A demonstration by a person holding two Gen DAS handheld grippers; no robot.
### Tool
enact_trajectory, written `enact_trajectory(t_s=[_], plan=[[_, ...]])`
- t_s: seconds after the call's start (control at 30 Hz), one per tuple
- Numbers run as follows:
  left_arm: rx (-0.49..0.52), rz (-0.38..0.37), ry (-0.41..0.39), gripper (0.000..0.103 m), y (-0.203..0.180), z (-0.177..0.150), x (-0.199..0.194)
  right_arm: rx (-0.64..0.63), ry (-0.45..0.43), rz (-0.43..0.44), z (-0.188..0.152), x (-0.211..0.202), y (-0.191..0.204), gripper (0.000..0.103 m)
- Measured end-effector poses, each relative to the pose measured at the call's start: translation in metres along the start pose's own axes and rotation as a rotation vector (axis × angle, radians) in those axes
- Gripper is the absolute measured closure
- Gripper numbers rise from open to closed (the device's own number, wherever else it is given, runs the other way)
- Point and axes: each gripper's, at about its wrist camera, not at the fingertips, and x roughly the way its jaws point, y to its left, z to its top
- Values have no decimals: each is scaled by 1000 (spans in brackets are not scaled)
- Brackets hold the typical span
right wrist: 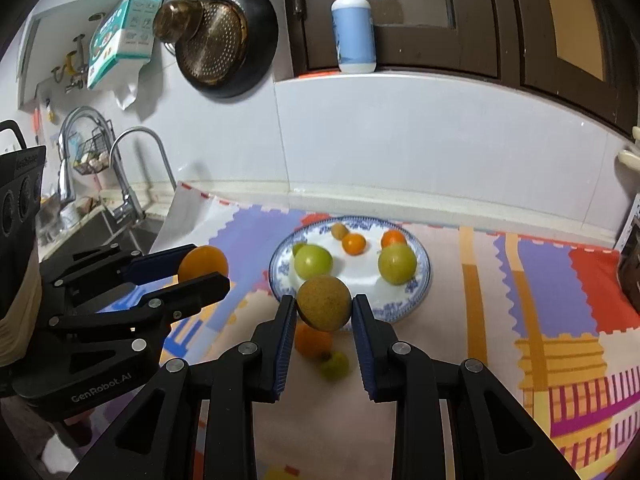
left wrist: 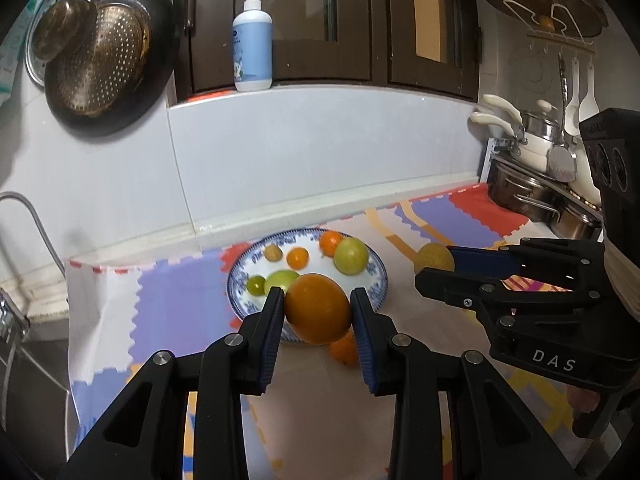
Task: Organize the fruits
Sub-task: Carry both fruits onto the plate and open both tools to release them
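My left gripper [left wrist: 318, 308] is shut on a large orange [left wrist: 318, 309] and holds it above the near rim of a blue-and-white plate [left wrist: 380, 276]. My right gripper [right wrist: 325, 309] is shut on a brownish-yellow round fruit [right wrist: 325, 303], above the plate's near edge [right wrist: 420, 292]. The plate holds green fruits [right wrist: 396, 263], small oranges [right wrist: 354, 243] and a small brown fruit [right wrist: 339, 231]. An orange [right wrist: 313, 342] and a small green fruit [right wrist: 335, 365] lie on the mat in front of the plate. Each gripper also shows in the other's view, the right one [left wrist: 436, 268] and the left one [right wrist: 204, 268].
A colourful mat [right wrist: 540, 280] covers the counter. A sink with tap [right wrist: 128, 196] lies to the left. Pots and utensils [left wrist: 536, 160] stand at the right. A pan and strainers [right wrist: 224, 40] hang on the wall; a pump bottle [right wrist: 354, 28] stands on the ledge.
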Motion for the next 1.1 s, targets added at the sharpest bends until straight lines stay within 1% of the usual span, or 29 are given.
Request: enact_trajectory(t_s=[0.3, 0.53, 0.73, 0.97, 1.1], plan=[[22, -29, -4, 69, 25, 20, 19, 34, -31, -27, 22, 18, 4, 73], [57, -44, 5, 69, 44, 31, 44, 42, -26, -56, 38, 42, 4, 73], [68, -60, 26, 69, 55, 37, 71, 61, -1, -76, 47, 68, -3, 73], [51, -100, 81, 69, 66, 41, 111, 89, 40, -82, 51, 104, -14, 73], [52, -107, 112, 69, 70, 41, 134, 98, 67, -83, 50, 123, -21, 73]])
